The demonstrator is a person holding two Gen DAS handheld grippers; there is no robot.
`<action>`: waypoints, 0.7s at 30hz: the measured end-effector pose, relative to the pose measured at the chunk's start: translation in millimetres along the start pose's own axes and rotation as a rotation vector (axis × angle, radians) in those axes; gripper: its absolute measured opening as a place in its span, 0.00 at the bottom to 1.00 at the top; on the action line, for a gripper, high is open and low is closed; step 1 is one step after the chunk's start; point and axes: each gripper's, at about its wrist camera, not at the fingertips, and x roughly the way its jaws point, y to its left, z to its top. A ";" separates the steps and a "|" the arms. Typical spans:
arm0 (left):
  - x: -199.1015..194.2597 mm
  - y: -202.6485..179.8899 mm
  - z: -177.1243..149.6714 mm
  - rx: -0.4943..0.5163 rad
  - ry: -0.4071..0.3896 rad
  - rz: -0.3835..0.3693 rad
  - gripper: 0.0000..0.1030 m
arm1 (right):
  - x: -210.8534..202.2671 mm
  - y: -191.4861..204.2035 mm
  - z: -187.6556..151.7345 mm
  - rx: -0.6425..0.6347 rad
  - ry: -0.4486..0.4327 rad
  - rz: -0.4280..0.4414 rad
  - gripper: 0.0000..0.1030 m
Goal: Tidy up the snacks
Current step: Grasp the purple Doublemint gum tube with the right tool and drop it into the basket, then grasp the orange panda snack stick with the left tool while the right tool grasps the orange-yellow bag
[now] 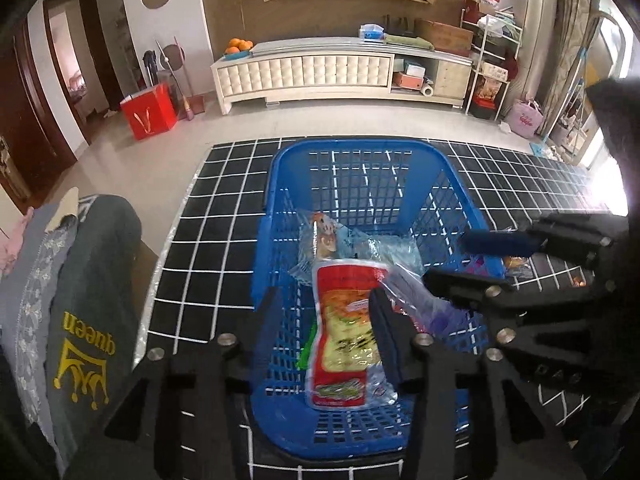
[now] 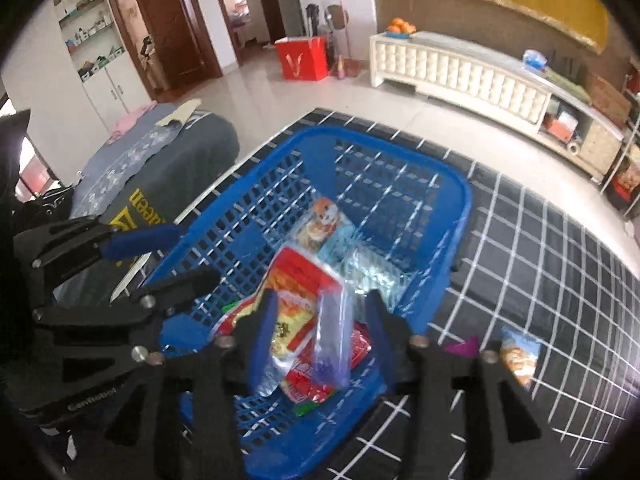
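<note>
A living room with a pale tiled floor and a long cream cabinet lies behind a black tabletop (image 1: 224,216) gridded in white. On it stands one blue basket (image 1: 280,168), already holding at least four snack packets: a red-and-yellow one (image 1: 344,332), a clear bluish one (image 2: 332,336), an orange-printed one (image 1: 324,236) and a crinkled clear one behind. At least one packet (image 2: 518,354) lies outside, just beside the basket, so I judge the sorting well along but unfinished. The left tool (image 1: 324,320) and right tool (image 2: 320,328) both hang over the basket, spread wide, gripping nothing.
</note>
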 end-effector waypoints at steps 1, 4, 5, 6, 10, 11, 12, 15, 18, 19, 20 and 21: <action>-2.8 -1.8 -0.4 0.009 -0.005 0.003 0.45 | -5.1 -2.9 -0.5 0.008 -0.015 0.003 0.63; -11.1 -8.0 0.6 0.022 -0.026 0.004 0.58 | -27.5 -16.8 -5.5 0.041 -0.061 0.008 0.75; -15.4 -11.1 1.5 0.030 -0.038 -0.005 0.60 | -37.7 -22.5 -9.3 0.046 -0.077 -0.005 0.77; -20.6 -16.9 2.4 0.045 -0.052 -0.015 0.62 | -46.1 -27.8 -12.4 0.049 -0.090 -0.022 0.78; -35.6 -50.2 10.5 0.116 -0.091 -0.036 0.71 | -76.3 -54.1 -30.0 0.074 -0.116 -0.080 0.82; -36.4 -56.7 12.1 0.124 -0.093 -0.041 0.71 | -84.1 -63.7 -36.3 0.086 -0.119 -0.097 0.84; -37.6 -67.1 14.3 0.133 -0.096 -0.053 0.71 | -90.8 -73.6 -42.8 0.096 -0.118 -0.115 0.84; -35.6 -95.2 19.2 0.157 -0.090 -0.091 0.71 | -104.4 -98.2 -59.5 0.131 -0.111 -0.153 0.85; -28.7 -125.1 21.2 0.184 -0.075 -0.126 0.71 | -115.7 -130.2 -83.0 0.192 -0.084 -0.193 0.85; -25.9 -134.1 21.2 0.195 -0.069 -0.140 0.71 | -117.8 -138.3 -90.8 0.208 -0.072 -0.209 0.85; -22.2 -145.6 18.6 0.208 -0.061 -0.155 0.71 | -118.9 -147.1 -99.4 0.225 -0.057 -0.229 0.85; -17.2 -160.0 17.6 0.227 -0.048 -0.169 0.71 | -119.6 -155.0 -109.2 0.242 -0.049 -0.235 0.85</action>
